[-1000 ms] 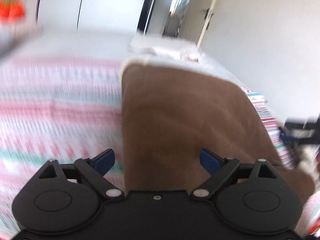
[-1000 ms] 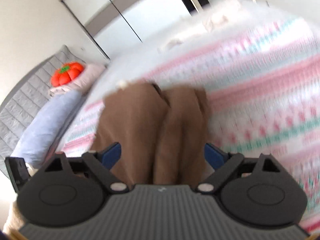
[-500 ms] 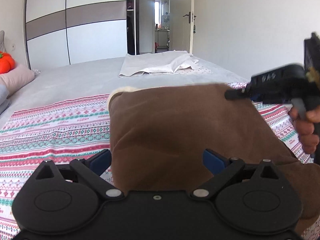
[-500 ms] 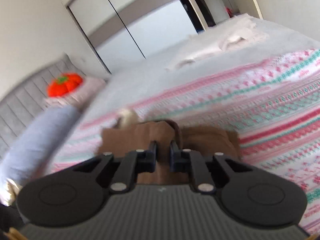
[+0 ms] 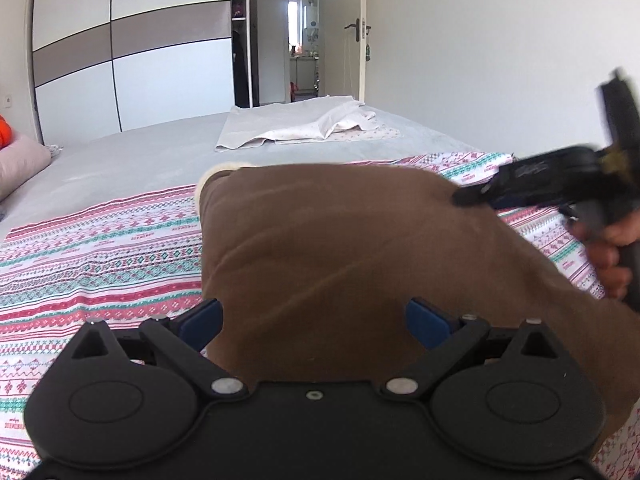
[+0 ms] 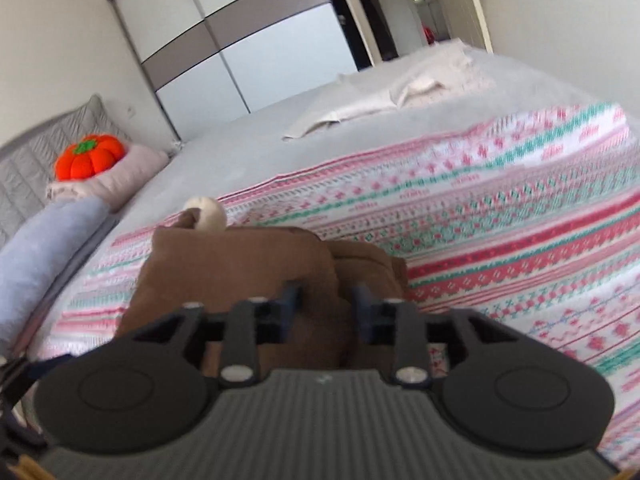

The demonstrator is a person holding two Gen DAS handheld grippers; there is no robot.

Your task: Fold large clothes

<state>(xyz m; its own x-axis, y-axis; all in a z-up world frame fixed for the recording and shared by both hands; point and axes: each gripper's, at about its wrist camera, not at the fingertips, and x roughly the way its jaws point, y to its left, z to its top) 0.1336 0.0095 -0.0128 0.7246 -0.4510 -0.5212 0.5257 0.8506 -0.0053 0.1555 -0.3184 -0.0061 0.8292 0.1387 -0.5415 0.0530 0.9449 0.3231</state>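
Right gripper [image 6: 325, 308] had just been opening, jaws part-spread over a brown garment [image 6: 240, 268] fold, frame centre; pinch unclear. Left gripper [image 5: 312, 318] spread wide, garment between. Risk: released fold springing open on striped blanket [image 6: 500, 220].

brown garment [image 5: 344, 248]: soft matt cloth, fleecy cream lining at one edge | patterned cover [image 5: 100, 248]: woven cloth, matt | bed sheet [image 5: 132, 156]: smooth grey cloth | left gripper [image 5: 314, 316]: matt black plastic, blue pads, small metal pins | wardrobe doors [image 5: 132, 48]: smooth, faintly glossy | pumpkin cushion [image 6: 89, 156]: plush orange cloth
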